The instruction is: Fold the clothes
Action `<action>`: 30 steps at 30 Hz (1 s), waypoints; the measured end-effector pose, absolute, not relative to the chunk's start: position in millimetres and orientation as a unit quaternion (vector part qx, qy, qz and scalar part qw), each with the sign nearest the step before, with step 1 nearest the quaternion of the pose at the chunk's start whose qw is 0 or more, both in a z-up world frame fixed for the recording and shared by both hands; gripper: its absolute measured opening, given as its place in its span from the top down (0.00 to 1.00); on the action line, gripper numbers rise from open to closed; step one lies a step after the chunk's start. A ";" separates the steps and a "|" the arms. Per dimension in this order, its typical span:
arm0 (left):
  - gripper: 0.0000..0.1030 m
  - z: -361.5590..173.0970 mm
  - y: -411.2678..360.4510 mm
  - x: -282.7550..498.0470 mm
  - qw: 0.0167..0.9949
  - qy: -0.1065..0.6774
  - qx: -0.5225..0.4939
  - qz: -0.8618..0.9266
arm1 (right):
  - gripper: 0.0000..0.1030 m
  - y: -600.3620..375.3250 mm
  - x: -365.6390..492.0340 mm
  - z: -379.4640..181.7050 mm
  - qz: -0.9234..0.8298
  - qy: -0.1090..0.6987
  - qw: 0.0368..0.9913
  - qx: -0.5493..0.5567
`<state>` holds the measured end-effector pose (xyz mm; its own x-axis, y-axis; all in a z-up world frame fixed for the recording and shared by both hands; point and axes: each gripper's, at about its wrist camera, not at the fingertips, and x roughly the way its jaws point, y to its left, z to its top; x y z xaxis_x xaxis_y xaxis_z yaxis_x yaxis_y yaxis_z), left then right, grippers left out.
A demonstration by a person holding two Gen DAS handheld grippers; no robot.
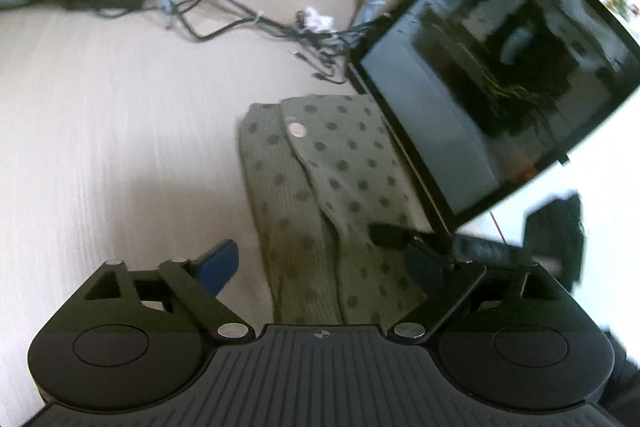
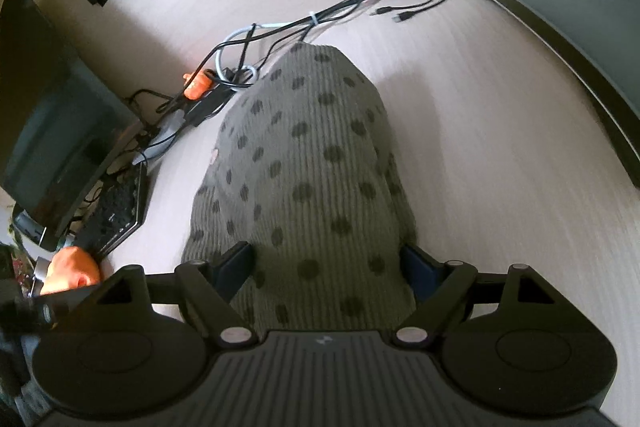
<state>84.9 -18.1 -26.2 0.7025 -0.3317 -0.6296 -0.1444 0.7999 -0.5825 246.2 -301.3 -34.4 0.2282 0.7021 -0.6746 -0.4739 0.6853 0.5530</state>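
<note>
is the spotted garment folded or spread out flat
Folded. The garment lies as a narrow strip on the desk, one layer overlapping another along a diagonal edge.

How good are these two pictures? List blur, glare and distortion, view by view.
Left wrist: motion-smeared throughout, monitor reflects the room, its straight edges bowed by the fisheye, white glare at right. Right wrist: polka-dot garment fairly sharp at centre, desk grain streaked toward the edges.

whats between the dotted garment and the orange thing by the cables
In the right wrist view, a tangle of cables lies between the dotted garment and the orange thing.
</note>
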 end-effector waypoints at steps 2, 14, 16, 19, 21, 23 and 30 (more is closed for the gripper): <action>0.10 -39.3 -20.4 99.7 0.858 0.393 -0.321 -0.073 | 0.21 -302.1 241.2 -33.8 0.373 0.492 0.778 0.119; 0.30 -37.7 -32.7 114.7 0.880 0.417 -0.206 -0.091 | 0.21 -289.3 229.9 -13.9 0.338 0.485 0.790 0.165; 0.30 -38.2 -35.6 115.2 0.882 0.421 -0.193 -0.089 | 0.21 -286.6 234.5 10.9 0.326 0.440 0.827 0.127; 0.30 -40.7 -38.4 113.4 0.883 0.425 -0.178 -0.090 | 0.21 -265.0 251.0 37.6 0.326 0.391 0.857 0.082; 0.29 -43.3 -39.6 111.3 0.881 0.430 -0.175 -0.089 | 0.22 -243.3 264.4 45.6 0.341 0.372 0.861 0.062; 0.29 -45.3 -39.5 108.2 0.880 0.433 -0.173 -0.087 | 0.22 -219.4 278.0 41.6 0.350 0.377 0.857 0.042; 0.15 -48.0 -35.4 102.5 0.878 0.435 -0.178 -0.084 | 0.21 -194.4 298.7 -10.7 0.310 0.451 0.836 0.034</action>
<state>102.5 -35.4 -48.0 0.6067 -0.3035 -0.7347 -0.0070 0.9222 -0.3867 298.7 -194.4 -10.7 0.4013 0.5484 -0.7337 -0.4876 0.8060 0.3357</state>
